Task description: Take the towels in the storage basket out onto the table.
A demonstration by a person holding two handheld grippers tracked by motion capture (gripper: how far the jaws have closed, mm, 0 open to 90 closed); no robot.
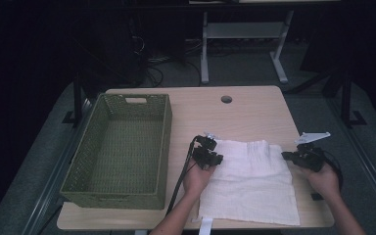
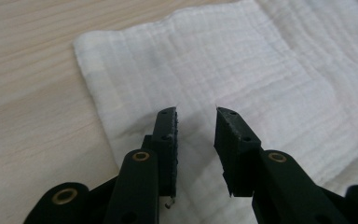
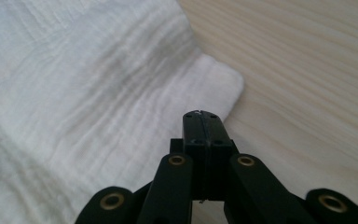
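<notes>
A white crinkled cloth [image 1: 249, 181] lies flat on the wooden table [image 1: 254, 112], right of centre. My left gripper [image 1: 219, 157] hovers at the cloth's far left corner. In the left gripper view the left gripper [image 2: 196, 112] stands open just above the cloth [image 2: 242, 60], with nothing between the pads. My right gripper [image 1: 286, 155] sits at the cloth's far right corner. In the right gripper view the right gripper [image 3: 200, 114] is shut over the cloth's [image 3: 74, 84] edge, and I see no fabric pinched in it.
A green woven basket [image 1: 164, 147] with nothing in it stands on the table's left half. A round cable hole [image 1: 226, 99] is near the far edge. Bare wood runs between basket and cloth. Desk legs and cables stand on the floor beyond.
</notes>
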